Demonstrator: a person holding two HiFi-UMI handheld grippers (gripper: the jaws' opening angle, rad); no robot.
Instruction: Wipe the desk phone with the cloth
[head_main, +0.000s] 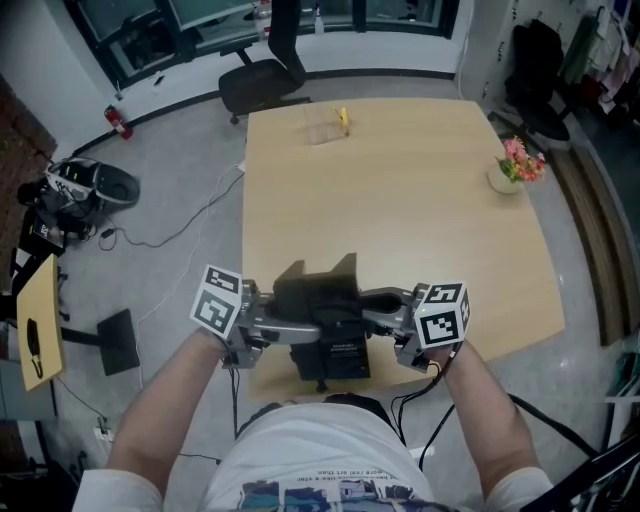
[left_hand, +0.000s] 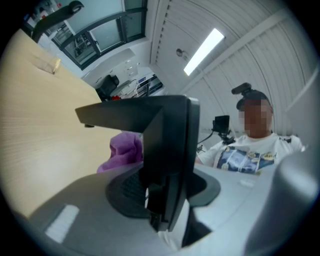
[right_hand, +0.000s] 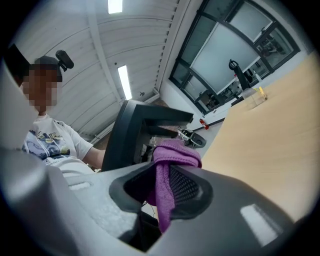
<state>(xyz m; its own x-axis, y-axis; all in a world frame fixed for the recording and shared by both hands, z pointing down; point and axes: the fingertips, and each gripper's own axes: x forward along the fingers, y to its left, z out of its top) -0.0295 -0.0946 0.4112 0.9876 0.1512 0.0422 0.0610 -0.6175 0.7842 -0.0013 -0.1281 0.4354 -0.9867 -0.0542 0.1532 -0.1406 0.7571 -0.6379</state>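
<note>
Head view, black desk phone at the near edge of the wooden table, left gripper and right gripper flanking it, left gripper view, jaws clamped on the phone's black panel, purple cloth just behind, right gripper view, jaws pinched on the cloth, phone just beyond.

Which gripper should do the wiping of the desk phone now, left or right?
Right. The right gripper is shut on the purple cloth beside the desk phone, while the left gripper is clamped on the phone's edge, steadying it.
</note>
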